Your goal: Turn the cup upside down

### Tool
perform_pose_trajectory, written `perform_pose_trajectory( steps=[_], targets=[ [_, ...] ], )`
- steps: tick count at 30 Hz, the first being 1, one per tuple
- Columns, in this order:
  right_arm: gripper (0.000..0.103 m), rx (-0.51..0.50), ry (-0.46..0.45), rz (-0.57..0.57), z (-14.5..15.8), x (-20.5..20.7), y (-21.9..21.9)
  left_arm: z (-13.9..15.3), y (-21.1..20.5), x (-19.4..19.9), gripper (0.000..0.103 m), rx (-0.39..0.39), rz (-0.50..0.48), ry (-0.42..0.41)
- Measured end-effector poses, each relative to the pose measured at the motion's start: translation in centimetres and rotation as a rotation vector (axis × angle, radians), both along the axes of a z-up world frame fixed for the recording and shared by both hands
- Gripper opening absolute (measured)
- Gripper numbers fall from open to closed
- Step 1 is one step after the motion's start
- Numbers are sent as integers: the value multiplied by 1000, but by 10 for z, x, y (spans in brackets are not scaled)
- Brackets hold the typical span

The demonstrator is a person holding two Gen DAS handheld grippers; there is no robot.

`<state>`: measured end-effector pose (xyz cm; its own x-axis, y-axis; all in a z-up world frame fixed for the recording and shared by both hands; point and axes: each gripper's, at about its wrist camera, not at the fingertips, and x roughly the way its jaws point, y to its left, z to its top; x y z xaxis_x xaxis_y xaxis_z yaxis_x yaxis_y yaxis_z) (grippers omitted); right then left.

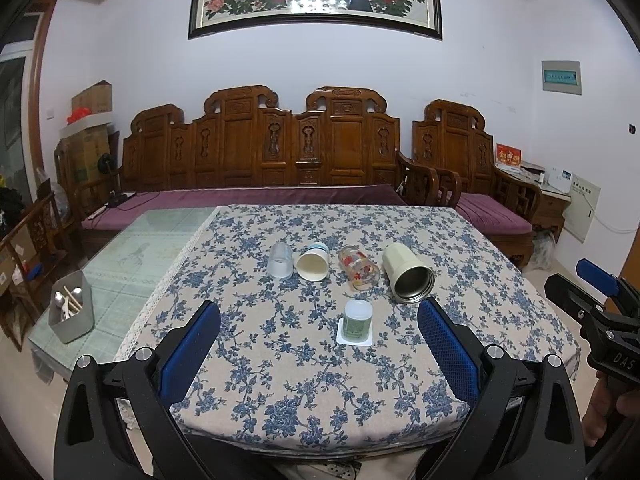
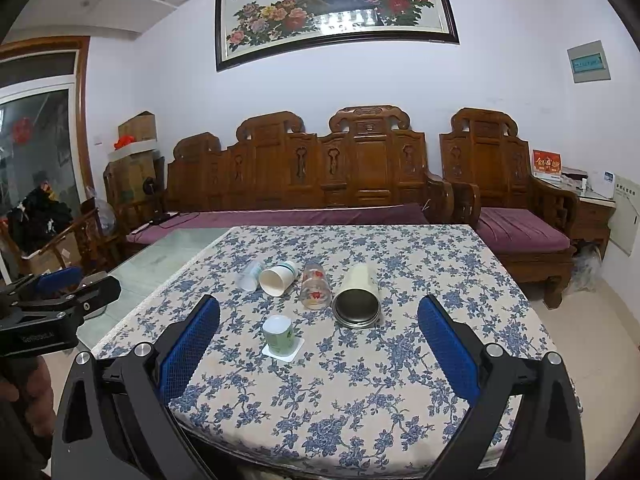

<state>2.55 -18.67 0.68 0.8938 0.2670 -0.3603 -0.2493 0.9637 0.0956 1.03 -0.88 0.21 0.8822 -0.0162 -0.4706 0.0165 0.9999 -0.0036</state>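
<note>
Several cups lie on their sides in a row on the floral tablecloth: a clear plastic cup (image 1: 280, 266) (image 2: 249, 275), a white paper cup (image 1: 313, 266) (image 2: 277, 278), a flowered glass (image 1: 358, 272) (image 2: 315, 286) and a cream steel-lined tumbler (image 1: 407, 278) (image 2: 357, 295). A small green cup (image 1: 357, 321) (image 2: 277, 334) stands upside down on a white square nearer me. My left gripper (image 1: 318, 328) is open and empty above the near table edge. My right gripper (image 2: 318, 326) is open and empty too; it also shows in the left wrist view (image 1: 600, 300).
A grey metal box with utensils (image 1: 72, 312) stands on the glass table part at left. A carved wooden sofa (image 1: 260, 152) with purple cushions runs behind the table. The table's near edge (image 1: 320, 446) lies just below the grippers.
</note>
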Motion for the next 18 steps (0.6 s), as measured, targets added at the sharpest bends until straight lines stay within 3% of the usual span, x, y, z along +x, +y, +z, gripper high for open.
perform_pose_trajectory(
  steps=[18],
  targets=[
    [100,2,2,1,0,0,0,2,0,0,95,2,0,-3]
  ],
)
